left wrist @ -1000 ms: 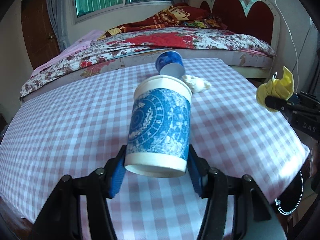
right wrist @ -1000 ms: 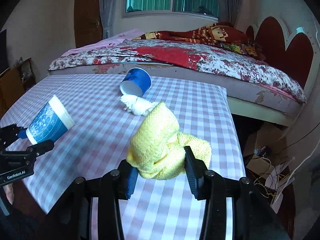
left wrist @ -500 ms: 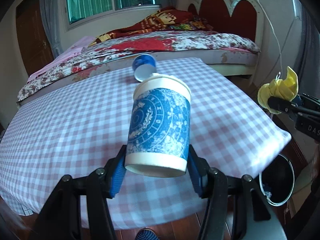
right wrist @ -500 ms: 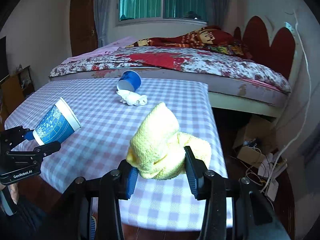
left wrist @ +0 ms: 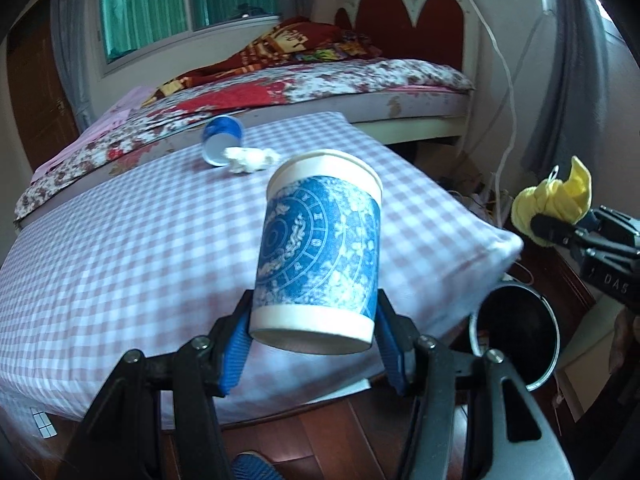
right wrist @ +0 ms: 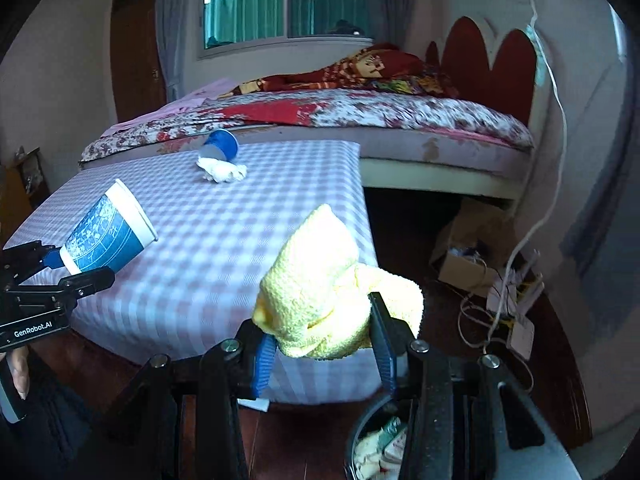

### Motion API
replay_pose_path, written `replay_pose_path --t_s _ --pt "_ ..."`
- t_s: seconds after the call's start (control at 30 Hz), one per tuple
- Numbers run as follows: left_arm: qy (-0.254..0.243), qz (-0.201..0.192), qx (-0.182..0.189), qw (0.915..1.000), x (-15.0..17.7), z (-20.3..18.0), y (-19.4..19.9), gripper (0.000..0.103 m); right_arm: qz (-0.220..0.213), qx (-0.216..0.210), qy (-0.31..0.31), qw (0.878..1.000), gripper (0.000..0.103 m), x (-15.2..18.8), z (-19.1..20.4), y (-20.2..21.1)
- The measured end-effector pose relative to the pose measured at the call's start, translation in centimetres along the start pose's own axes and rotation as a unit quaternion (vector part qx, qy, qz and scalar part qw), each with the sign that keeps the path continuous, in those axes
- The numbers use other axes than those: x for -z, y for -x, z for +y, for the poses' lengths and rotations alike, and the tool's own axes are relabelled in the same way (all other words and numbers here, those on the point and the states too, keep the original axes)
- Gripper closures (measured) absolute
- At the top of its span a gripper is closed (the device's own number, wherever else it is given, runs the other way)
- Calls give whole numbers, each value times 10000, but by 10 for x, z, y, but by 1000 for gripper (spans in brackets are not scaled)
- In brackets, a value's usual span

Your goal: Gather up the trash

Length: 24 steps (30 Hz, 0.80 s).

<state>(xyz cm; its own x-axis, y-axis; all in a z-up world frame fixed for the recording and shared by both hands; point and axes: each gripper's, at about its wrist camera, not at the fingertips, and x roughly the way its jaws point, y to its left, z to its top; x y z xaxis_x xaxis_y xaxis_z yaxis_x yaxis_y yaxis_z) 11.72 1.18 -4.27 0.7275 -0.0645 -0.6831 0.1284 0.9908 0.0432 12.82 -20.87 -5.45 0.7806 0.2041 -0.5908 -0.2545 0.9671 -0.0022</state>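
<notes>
My left gripper (left wrist: 314, 344) is shut on a blue patterned paper cup (left wrist: 320, 248), held in the air over the table's near edge; the cup also shows in the right wrist view (right wrist: 106, 238). My right gripper (right wrist: 324, 346) is shut on a crumpled yellow cloth (right wrist: 328, 296), held off the table's right corner; the cloth also shows in the left wrist view (left wrist: 554, 200). A black trash bin (left wrist: 516, 332) stands on the floor below the corner, with trash inside it in the right wrist view (right wrist: 376, 446). A plain blue cup (left wrist: 222, 140) lies on its side beside a white crumpled tissue (left wrist: 250, 159) at the table's far side.
The table has a pink-and-white checked cloth (left wrist: 120, 240). A bed with a floral cover (right wrist: 360, 116) stands behind it. A cardboard box (right wrist: 468, 256), cables and a power strip (right wrist: 516, 320) lie on the wooden floor at the right.
Both grippers have pulled back from the table and moved right with their loads. The trash bin has come into view below the table's corner.
</notes>
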Motion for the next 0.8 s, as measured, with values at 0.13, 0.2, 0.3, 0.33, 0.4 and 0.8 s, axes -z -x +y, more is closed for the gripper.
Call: replay_pose_path --t_s 0.13,0.2,0.3,0.33,0.4,0.8 --pt "-96 12 184 9998 4 -26 4 46 49 131 -73 9999 59 17 -17 14" --pt "-166 13 295 9994 6 -41 5 46 52 186 -124 9997 59 23 -24 20" --pt "-255 34 458 9986 7 -59 5 46 80 298 -263 9992 59 34 -40 30" --pt "-299 44 525 9982 8 -66 4 46 99 342 -313 9989 59 39 -46 33" --pt "-396 79 641 9971 10 -80 2 46 148 424 -393 9982 59 48 -56 37" --pt "-1004 339 1358 9851 24 -160 -13 46 442 717 -748 9936 59 93 -103 55"
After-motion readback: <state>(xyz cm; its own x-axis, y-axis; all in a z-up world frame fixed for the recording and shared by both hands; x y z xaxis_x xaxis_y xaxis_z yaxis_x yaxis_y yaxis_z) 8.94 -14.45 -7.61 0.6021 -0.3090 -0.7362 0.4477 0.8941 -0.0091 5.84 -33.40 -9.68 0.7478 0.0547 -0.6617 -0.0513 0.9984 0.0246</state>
